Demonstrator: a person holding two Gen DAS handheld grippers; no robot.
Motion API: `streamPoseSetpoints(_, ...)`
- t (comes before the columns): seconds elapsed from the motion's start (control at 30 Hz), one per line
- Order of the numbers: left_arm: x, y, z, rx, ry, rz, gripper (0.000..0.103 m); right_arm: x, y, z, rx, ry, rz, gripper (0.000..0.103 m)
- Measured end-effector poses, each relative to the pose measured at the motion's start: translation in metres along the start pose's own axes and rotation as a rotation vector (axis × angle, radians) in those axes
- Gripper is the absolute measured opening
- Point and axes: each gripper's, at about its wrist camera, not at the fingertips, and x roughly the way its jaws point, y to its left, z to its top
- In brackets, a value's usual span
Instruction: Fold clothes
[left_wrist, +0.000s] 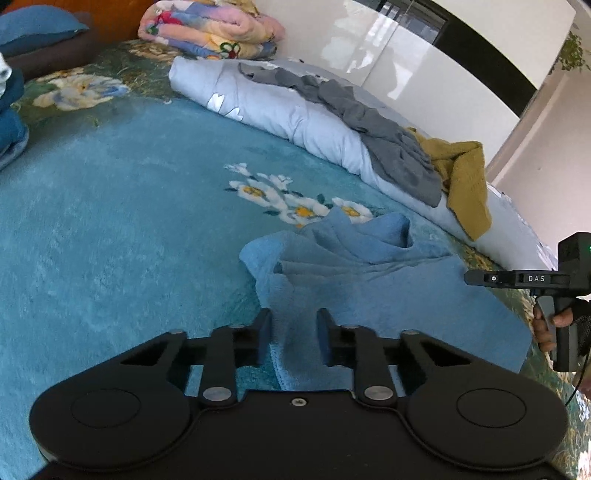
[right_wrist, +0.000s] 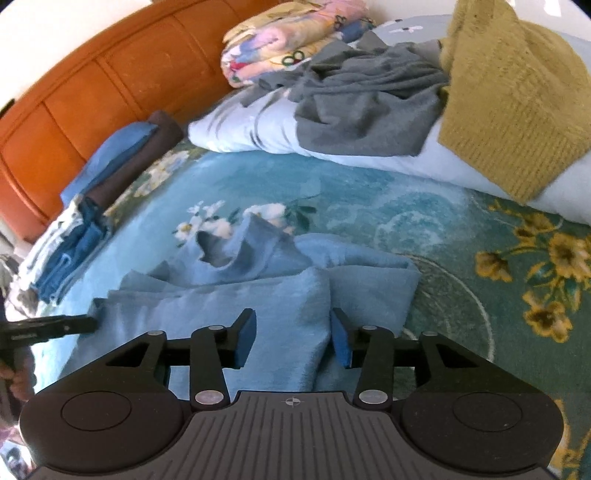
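A light-blue garment (left_wrist: 388, 291) lay rumpled on the bed's teal floral blanket (left_wrist: 110, 221). The left claw (left_wrist: 293, 332) stood released, its pads apart over the garment's near hem with cloth between but not pinched. The right claw (right_wrist: 293, 332) likewise stood released, spread wider above a fold of the same garment. Beyond, a grey garment (right_wrist: 369, 103) and a mustard knit (right_wrist: 509, 92) were draped on a pale duvet roll (left_wrist: 295, 118); folded clothes (right_wrist: 74, 243) were stacked near the headboard (right_wrist: 92, 74).

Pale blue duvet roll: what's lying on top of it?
On the pale blue duvet roll: a crumpled grey garment and a mustard knit sweater beside it. Anything beneath those two is covered.
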Motion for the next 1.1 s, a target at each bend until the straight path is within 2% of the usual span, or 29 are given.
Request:
streamPoseSetpoints(0.1, -0.002, -0.004, 0.0, 0.027, -0.014, -0.001, 0.012, -0.003, 0.004, 0.0, -0.015, -0.017, 0.007, 0.039)
streamPoseSetpoints(0.17, -0.001, -0.004, 0.0, 0.037, -0.007, 0.005, 0.012, -0.002, 0.008, 0.0, -0.037, 0.002, 0.014, 0.03)
streamPoseSetpoints(0.27, 0.002, -0.002, -0.001, 0.039, 0.007, 0.018, 0.012, 0.004, 0.008, 0.001, -0.052, 0.061, -0.013, 0.025)
streamPoseSetpoints(0.43, 0.005, -0.001, -0.004, 0.027, 0.01, 0.008, 0.012, 0.006, -0.002, 0.0, 0.02, 0.056, -0.004, 0.018)
streamPoseSetpoints(0.5, 0.005, -0.004, -0.004, 0.04, 0.005, 0.017, 0.011, 0.005, -0.001, 0.0, 0.028, 0.051, -0.013, 0.01)
streamPoseSetpoints(0.53, 0.005, -0.006, -0.004, 0.047, 0.003, 0.024, 0.004, 0.005, 0.0, -0.001, 0.028, 0.049, -0.014, 0.009)
streamPoseSetpoints(0.57, 0.004, -0.008, -0.004, 0.054, 0.001, 0.031, 0.003, 0.005, 0.001, -0.001, 0.032, 0.051, -0.011, 0.007)
streamPoseSetpoints(0.7, -0.005, -0.013, -0.002, 0.038, -0.034, 0.035, 0.001, -0.004, 0.008, -0.004, 0.051, 0.01, -0.034, 0.006)
streamPoseSetpoints(0.9, -0.018, -0.023, 0.023, 0.058, -0.11, 0.012, 0.001, -0.032, 0.016, 0.009, 0.047, -0.122, -0.021, 0.006)
streamPoseSetpoints(1.1, 0.002, -0.028, 0.059, 0.091, -0.145, 0.04, 0.001, -0.033, 0.01, 0.036, 0.033, -0.191, -0.061, 0.006)
